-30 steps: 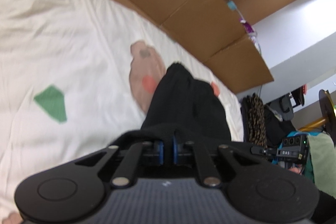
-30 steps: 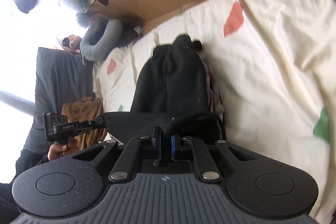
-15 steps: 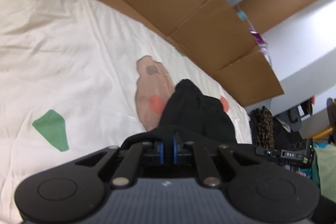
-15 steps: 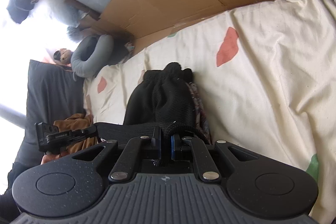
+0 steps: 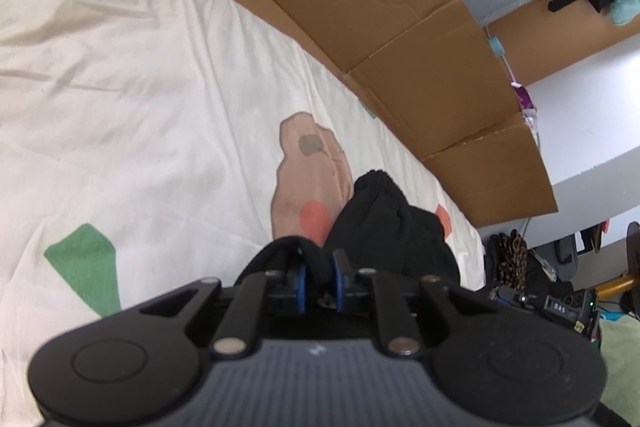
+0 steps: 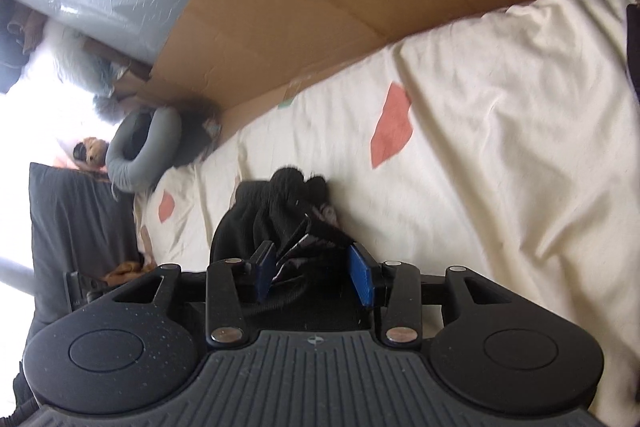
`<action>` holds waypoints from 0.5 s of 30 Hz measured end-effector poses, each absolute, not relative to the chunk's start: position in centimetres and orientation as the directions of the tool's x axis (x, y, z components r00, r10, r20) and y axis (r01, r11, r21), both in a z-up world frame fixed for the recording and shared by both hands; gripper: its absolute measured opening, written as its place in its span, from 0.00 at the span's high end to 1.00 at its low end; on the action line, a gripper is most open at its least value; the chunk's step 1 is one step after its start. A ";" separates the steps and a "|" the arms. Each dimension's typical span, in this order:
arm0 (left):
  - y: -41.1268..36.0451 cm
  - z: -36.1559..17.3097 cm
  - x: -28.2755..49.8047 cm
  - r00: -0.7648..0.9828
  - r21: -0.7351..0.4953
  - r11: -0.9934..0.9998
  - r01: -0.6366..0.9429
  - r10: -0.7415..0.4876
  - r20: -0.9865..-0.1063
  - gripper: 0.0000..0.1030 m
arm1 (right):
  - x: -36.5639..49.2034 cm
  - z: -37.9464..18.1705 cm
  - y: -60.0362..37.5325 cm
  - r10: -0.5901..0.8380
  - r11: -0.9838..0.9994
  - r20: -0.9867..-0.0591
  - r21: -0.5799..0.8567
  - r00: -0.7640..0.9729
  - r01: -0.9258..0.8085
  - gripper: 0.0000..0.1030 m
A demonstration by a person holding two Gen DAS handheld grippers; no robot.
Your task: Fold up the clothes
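A black garment lies bunched on a cream bedsheet with red and green patches. My left gripper is shut on an edge of the black garment, its blue pads pinching the fabric. In the right wrist view the same black garment lies just ahead of my right gripper, whose blue pads stand apart with loose fabric between them, not pinched. The right gripper also shows at the right edge of the left wrist view.
Brown cardboard lines the far side of the bed. A grey neck pillow and a dark cushion lie at the bed's end. A pinkish cloth lies on the sheet beside the black garment. Clutter stands beyond the bed.
My right gripper has opened and let go of the black garment's edge. Both grippers have moved down toward the bunched garment. The left gripper has stayed shut on it.
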State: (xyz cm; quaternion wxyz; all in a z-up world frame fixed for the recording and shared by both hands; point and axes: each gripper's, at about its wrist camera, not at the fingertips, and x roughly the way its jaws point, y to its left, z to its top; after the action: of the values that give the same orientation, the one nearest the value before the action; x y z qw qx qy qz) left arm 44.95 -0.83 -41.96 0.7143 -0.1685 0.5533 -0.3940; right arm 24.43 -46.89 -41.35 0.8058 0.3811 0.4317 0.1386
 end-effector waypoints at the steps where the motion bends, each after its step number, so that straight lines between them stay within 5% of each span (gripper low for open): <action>1: -0.6 -41.7 45.0 0.095 -0.679 0.633 0.373 -0.754 -0.650 0.71 | 24.4 -41.3 -47.0 0.550 0.673 -0.590 0.733 0.591 0.105 0.55; 2: -0.4 -41.3 45.1 0.116 -0.681 0.633 0.369 -0.758 -0.642 0.60 | 24.4 -41.3 -47.1 0.549 0.674 -0.590 0.731 0.592 0.103 0.55; 4: 0.2 -40.7 45.4 0.151 -0.693 0.622 0.364 -0.774 -0.615 0.55 | 24.3 -41.2 -47.2 0.547 0.678 -0.590 0.729 0.594 0.100 0.55; 15: 0.6 -41.1 45.2 0.188 -0.590 0.689 0.422 -0.703 -0.686 0.55 | 23.4 -39.7 -48.5 0.515 0.716 -0.592 0.694 0.620 0.068 0.55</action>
State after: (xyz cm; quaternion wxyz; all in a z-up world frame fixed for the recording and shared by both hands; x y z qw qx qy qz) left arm 45.19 0.61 -41.10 0.7587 -0.1356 0.5183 -0.3706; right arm 23.43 -48.48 -39.66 0.8284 0.3516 0.4147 0.1348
